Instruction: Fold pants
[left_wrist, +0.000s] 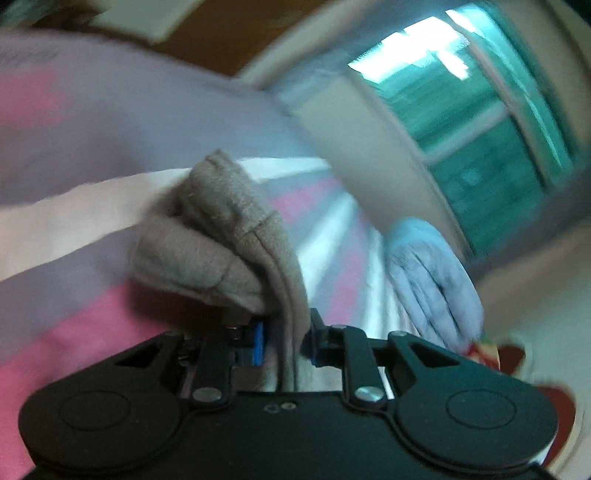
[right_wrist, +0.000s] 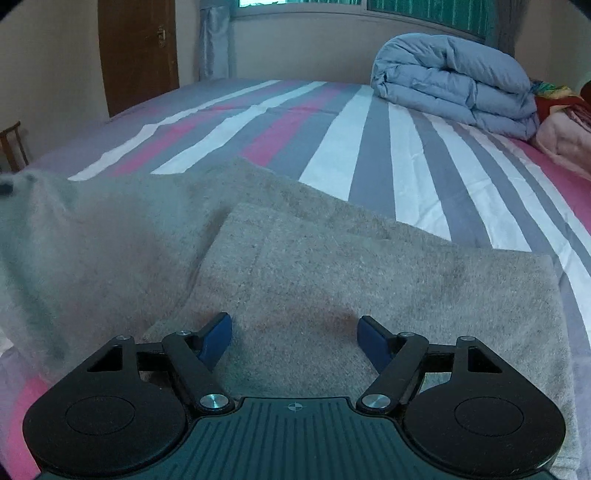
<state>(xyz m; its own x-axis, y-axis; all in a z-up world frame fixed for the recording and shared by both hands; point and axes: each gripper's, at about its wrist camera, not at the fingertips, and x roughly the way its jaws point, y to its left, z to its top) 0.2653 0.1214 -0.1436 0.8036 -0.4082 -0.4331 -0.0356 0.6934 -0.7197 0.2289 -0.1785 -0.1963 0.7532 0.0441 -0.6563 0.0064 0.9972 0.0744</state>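
The pants are beige-grey fleece. In the left wrist view my left gripper (left_wrist: 286, 338) is shut on a bunched hem of the pants (left_wrist: 221, 240), lifted off the striped bed; the view is tilted and blurred. In the right wrist view the pants (right_wrist: 332, 266) lie on the bed in flat overlapping layers. A blurred part at the left edge rises off the bed. My right gripper (right_wrist: 294, 341) is open, its blue fingertips (right_wrist: 218, 338) spread just above the folded cloth, holding nothing.
The bed has a pink, grey and white striped sheet (right_wrist: 369, 147). A folded blue quilt (right_wrist: 458, 86) lies at the far right, also in the left wrist view (left_wrist: 436, 273). Pink and red bedding (right_wrist: 565, 129) lies beside it. A brown door (right_wrist: 136, 51) stands at back left.
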